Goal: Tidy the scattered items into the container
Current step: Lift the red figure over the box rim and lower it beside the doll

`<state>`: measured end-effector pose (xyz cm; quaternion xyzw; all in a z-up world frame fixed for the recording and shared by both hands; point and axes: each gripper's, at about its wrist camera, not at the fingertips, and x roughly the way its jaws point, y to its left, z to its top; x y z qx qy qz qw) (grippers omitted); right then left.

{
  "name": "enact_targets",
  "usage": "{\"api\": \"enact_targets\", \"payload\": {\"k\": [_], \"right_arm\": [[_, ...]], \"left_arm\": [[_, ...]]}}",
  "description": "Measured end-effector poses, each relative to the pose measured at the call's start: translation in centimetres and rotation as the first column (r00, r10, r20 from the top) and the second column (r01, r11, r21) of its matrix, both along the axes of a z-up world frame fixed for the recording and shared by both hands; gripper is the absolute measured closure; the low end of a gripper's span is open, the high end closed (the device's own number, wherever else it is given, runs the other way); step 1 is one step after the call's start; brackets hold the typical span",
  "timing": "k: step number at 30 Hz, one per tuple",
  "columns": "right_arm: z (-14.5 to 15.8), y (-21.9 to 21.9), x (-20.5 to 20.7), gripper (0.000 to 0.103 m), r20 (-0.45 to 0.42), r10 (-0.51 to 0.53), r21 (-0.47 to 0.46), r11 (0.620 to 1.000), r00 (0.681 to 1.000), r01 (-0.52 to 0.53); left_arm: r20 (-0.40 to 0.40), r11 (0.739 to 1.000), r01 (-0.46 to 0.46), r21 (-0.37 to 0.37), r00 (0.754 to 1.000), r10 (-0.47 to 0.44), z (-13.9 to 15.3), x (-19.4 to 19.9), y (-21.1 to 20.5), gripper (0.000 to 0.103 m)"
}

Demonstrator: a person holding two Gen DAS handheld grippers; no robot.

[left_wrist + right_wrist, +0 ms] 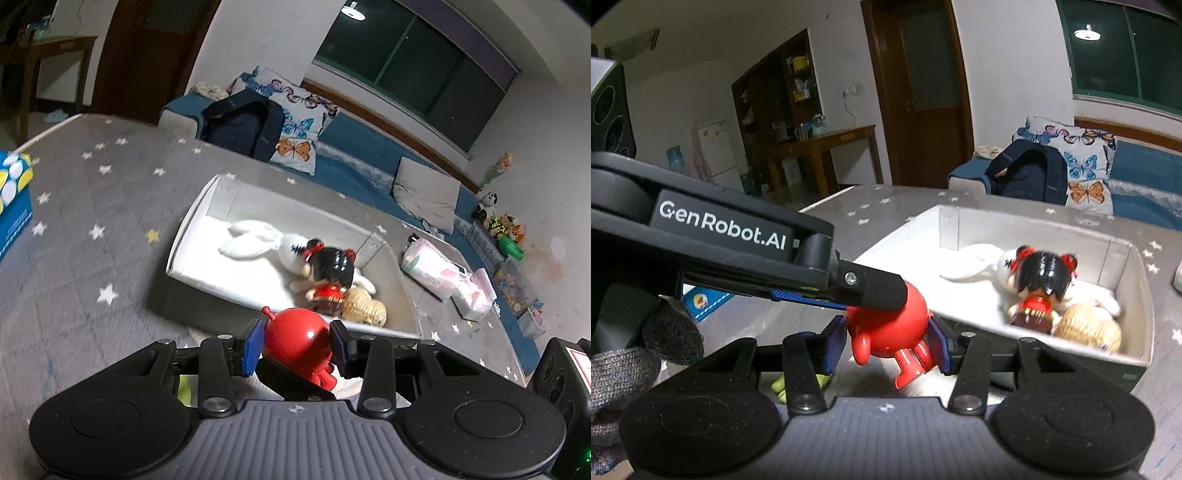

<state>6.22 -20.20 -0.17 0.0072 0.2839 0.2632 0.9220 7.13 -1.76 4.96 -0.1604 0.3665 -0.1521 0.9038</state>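
In the left wrist view, the left gripper (295,345) has its blue pads against both flanks of the red toy figure (297,343), so the jaws are closed on it, head up, low at six o'clock in the picture. The white container (192,221) sits just beyond, toward twelve o'clock, on the grey star-patterned mat (92,206); inside it lie a white plush rabbit (255,240), a black-haired doll (328,269) and a tan knitted toy (365,306), crowded toward the three o'clock end, leaving the nine o'clock half bare. A blue box (14,199) stands far off at nine o'clock. In the right wrist view, the right gripper (888,341) also clamps the same red figure at a narrow spread, its pads on the body while the legs dangle toward six o'clock; the left tool's finger comes in from nine o'clock and lies over the toy's top. With both tools on one small, glossy toy, I judge the clean way is for one to let go before the carry, so the toy is not twisted or dropped. Then bring it over the near wall and release low above the bare floor of the container, away from the doll.
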Motion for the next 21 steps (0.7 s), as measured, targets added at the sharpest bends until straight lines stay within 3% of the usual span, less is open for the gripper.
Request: {"api": "enact_targets", "payload": {"k": [11,21], "right_arm": [[2.2,-0.5,5.2,0.055,0.035,-0.035,-0.017,0.999,0.999,0.035],[0.1,-0.5,11.5,0.055,-0.067,-0.055,-0.034,0.998,0.996,0.053]], "left_arm": [[0.056,1.000,0.027,0.011,0.998,-0.028,1.8,5.4,-1.2,0.061],[0.000,0.998,0.039,0.055,0.999,-0.039,-0.8,10.9,-2.1,0.061]]}}
